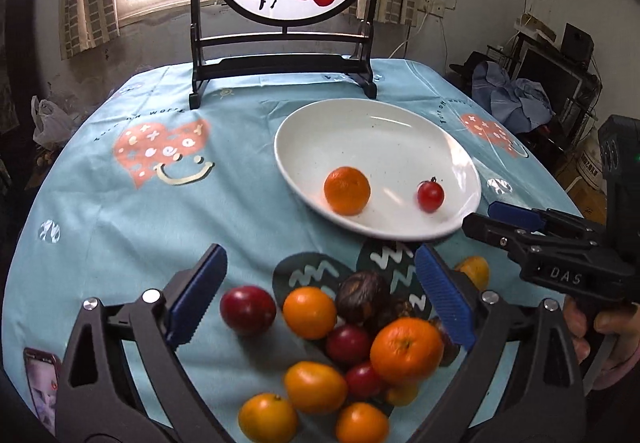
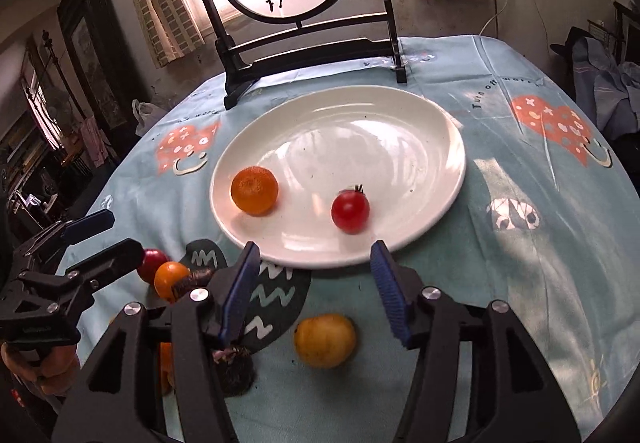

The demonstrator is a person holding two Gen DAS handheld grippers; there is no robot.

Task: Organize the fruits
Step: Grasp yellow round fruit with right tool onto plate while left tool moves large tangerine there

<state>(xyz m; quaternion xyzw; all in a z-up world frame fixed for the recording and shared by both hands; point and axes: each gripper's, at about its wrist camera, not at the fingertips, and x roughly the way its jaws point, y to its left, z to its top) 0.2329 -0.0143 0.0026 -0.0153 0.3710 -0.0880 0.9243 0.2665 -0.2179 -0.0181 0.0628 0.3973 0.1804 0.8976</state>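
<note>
A white plate (image 1: pixel 320 131) (image 2: pixel 400 115) holds an orange mandarin (image 1: pixel 347 190) (image 2: pixel 254 190) and a red cherry tomato (image 1: pixel 431 195) (image 2: pixel 350 210). A pile of fruit lies near the table's front edge: a large orange (image 1: pixel 406 350), smaller oranges (image 1: pixel 309 312), red plums (image 1: pixel 248 309) and dark brown fruits (image 1: pixel 362 295). My left gripper (image 1: pixel 320 297) is open and empty above the pile. My right gripper (image 2: pixel 314 291) is open and empty, above a yellow-orange fruit (image 2: pixel 325 340), just short of the plate's near rim. It also shows in the left wrist view (image 1: pixel 486 217).
A black-framed round painted screen (image 1: pixel 284 3) (image 2: pixel 296 3) stands at the table's back edge. A phone (image 1: pixel 40 383) lies at the front left. The blue patterned tablecloth (image 1: pixel 120 223) covers the round table. Cluttered furniture stands at the right.
</note>
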